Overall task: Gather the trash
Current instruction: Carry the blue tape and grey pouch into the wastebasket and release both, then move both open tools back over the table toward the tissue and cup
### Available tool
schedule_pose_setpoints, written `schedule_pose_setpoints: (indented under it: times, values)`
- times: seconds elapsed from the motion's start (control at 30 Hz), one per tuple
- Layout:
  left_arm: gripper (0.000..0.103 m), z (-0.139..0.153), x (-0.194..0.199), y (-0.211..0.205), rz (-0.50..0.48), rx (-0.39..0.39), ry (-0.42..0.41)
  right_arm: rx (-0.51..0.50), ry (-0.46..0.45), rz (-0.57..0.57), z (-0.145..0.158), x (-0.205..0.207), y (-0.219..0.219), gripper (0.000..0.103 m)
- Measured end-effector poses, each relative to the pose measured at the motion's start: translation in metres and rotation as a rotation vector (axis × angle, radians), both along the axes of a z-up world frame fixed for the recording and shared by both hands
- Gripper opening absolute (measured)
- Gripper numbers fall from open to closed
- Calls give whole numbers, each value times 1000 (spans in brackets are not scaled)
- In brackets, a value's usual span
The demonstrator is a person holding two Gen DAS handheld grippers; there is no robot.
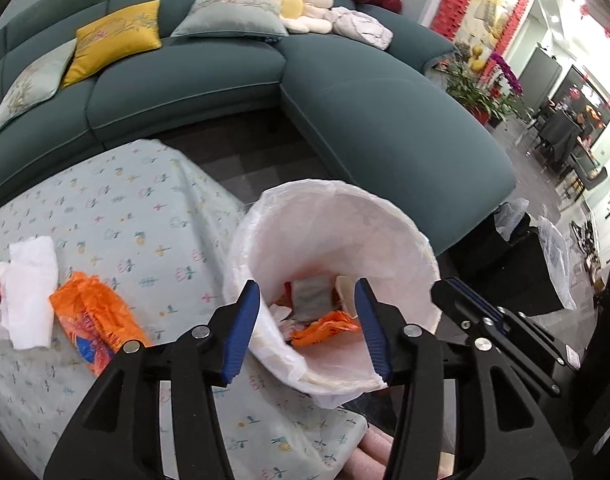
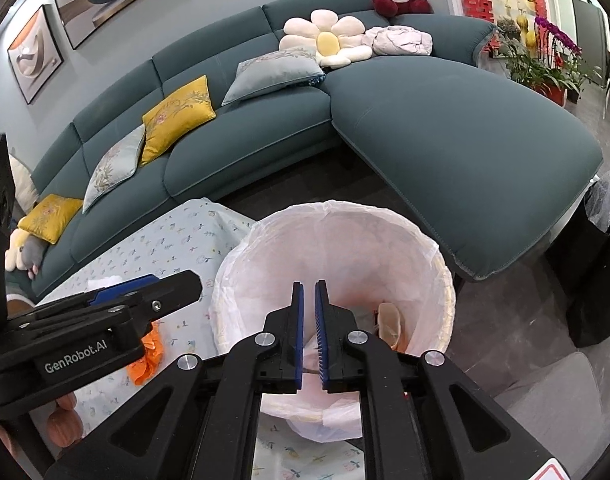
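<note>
A bin lined with a white bag point(image 1: 345, 232) stands at the edge of a table with a flowered cloth point(image 1: 125, 220). Inside lie an orange wrapper point(image 1: 327, 330), a grey piece point(image 1: 311, 298) and a beige scrap point(image 2: 391, 324). My left gripper point(image 1: 307, 284) hangs open over the bin's mouth, nothing between its blue pads. My right gripper point(image 2: 309, 285) hovers over the bin point(image 2: 345, 248) too, its pads a narrow slit apart and gripping nothing. On the cloth to the left lie a crumpled orange bag point(image 1: 93, 316) and a white plastic bag point(image 1: 25, 300).
A teal corner sofa point(image 1: 345, 120) with cushions curves behind the table. Dark floor runs between them. Black containers with clear liners point(image 1: 525, 264) stand on the floor right of the bin. Potted plants point(image 1: 477, 92) are far right.
</note>
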State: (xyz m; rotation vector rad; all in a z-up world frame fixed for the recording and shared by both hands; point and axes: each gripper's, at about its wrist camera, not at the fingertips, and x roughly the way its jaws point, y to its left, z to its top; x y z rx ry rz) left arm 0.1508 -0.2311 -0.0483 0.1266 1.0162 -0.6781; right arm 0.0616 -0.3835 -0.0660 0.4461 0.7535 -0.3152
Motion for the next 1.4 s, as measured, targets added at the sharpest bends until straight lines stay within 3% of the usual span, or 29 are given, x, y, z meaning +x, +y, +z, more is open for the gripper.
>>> schedule_pose_setpoints:
  times: [0.1, 0.23, 0.53, 0.8, 1.4]
  values:
    - [47, 0, 1, 13, 23, 0, 3, 0, -1, 4, 2, 0, 6, 14]
    - [47, 1, 2, 29, 50, -5, 3, -11, -8, 14, 8, 0, 19, 27]
    - [48, 5, 7, 73, 129, -10, -3, -18, -9, 63, 15, 4, 55, 35]
    - [58, 6, 13, 118, 214, -18, -2, -23, -5, 105, 20, 11, 87, 41]
    - [62, 11, 17, 201, 340, -33, -4, -51, 17, 199, 30, 23, 154, 43]
